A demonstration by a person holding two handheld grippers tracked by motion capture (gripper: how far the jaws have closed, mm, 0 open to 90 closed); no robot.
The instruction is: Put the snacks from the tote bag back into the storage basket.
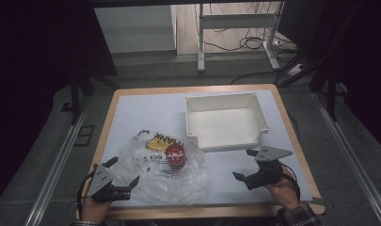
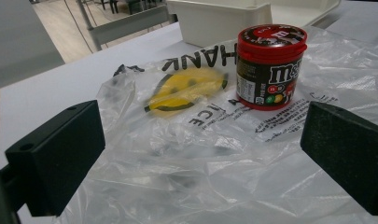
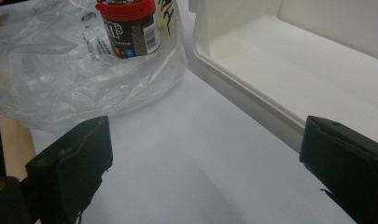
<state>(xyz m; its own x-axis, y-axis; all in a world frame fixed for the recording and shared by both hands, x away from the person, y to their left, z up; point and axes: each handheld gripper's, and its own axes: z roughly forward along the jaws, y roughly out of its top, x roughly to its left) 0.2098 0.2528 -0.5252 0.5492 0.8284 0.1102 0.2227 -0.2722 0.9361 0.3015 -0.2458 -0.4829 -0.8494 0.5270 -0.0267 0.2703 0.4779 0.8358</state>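
White table top with a wooden edge holds a crinkly plastic bag between the left gripper and the right gripper, both wide open and empty. A red candy jar stands on the bag, with bare table to its right. Farther back sits a white bin, then grey floor all around.

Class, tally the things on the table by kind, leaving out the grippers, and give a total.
Candy tub: 1
Plastic bag: 1
White bin: 1
Total: 3

White empty bin on table, metal frame behind
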